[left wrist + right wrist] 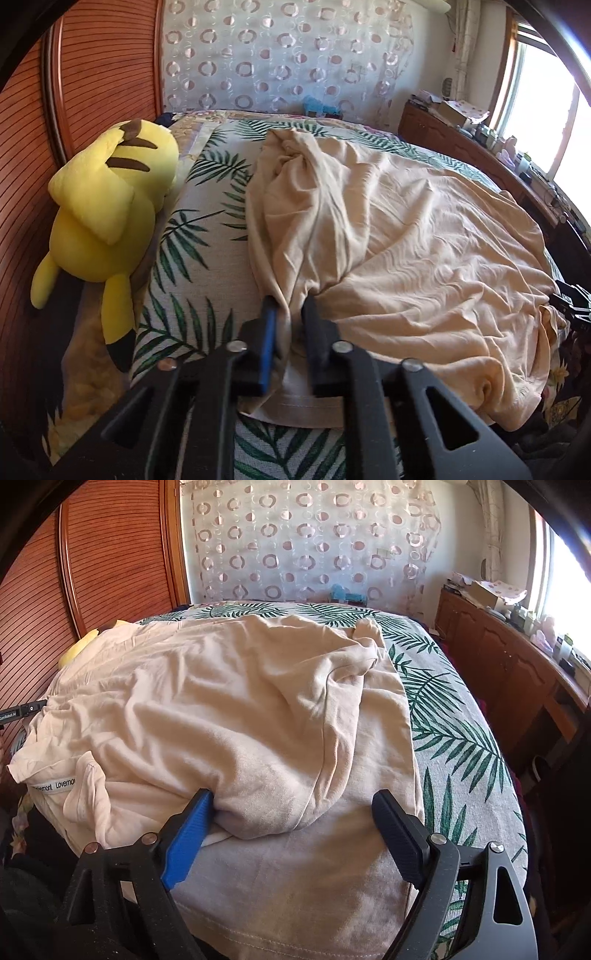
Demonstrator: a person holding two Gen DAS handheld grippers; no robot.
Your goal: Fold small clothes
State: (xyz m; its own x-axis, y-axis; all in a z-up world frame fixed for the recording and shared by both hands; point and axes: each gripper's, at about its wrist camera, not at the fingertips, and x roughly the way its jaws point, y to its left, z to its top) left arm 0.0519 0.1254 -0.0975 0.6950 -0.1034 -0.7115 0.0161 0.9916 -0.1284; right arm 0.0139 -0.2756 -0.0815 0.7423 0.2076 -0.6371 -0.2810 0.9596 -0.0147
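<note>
Shirt (406,229) pinched between left fingers (269,321) (clamped tight); right fingers (391,812) apart, straddling a fold.

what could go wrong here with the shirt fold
1. The left gripper is shut on a bunched pinch of the cream shirt; lifting it alone may drag the cloth crooked.
2. The right gripper is open around a thick fold; closing there could catch several layers.
3. The shirt is heavily wrinkled, so creases may get folded in.
</note>
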